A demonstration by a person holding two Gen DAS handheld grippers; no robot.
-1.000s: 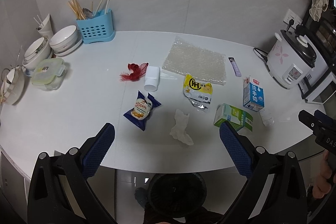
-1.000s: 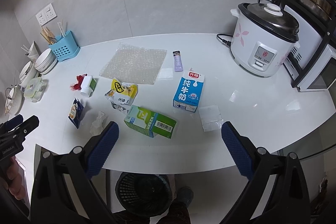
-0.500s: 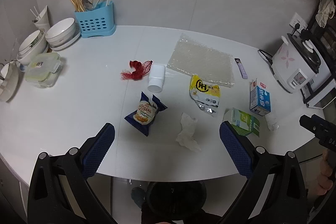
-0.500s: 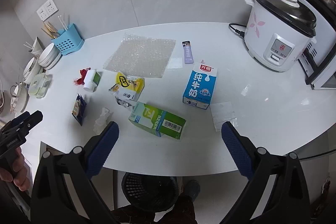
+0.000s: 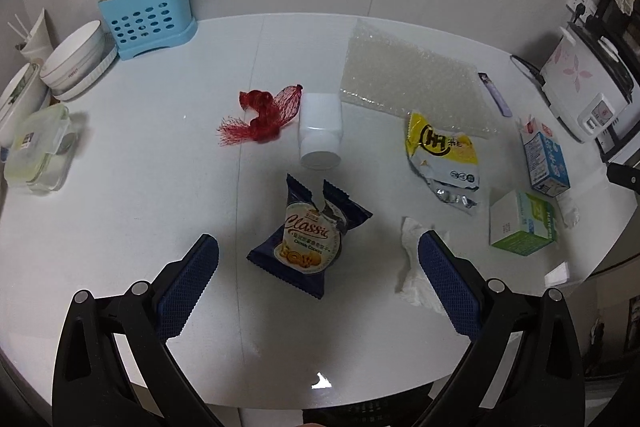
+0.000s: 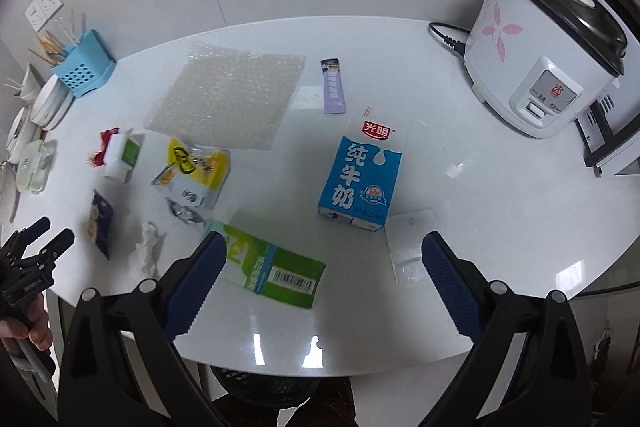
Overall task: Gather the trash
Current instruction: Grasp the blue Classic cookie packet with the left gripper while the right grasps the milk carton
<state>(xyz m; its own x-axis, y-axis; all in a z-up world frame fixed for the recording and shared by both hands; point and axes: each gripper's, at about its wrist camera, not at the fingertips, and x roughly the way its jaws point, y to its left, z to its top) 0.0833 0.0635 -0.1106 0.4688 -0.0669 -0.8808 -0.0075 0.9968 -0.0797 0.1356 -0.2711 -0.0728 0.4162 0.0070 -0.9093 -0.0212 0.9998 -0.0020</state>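
Glossy foil cookie packet (torn) | left claw open | right claw open

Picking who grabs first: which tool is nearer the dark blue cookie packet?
Left. The left tool is open right over the cookie packet; the right tool is over the green carton.

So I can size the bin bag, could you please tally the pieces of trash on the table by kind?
Cartons: 2, the blue milk carton and the green carton.
Snack wrappers: 2, the dark blue cookie wrapper and the yellow wrapper.
Sachets: 1, the purple sachet.
Plastic sheets: 2, the bubble wrap and the clear film.
Tissues: 1, the crumpled tissue.
Net bags: 1, the red net.
Bottles: 1, the white bottle.
Total: 10
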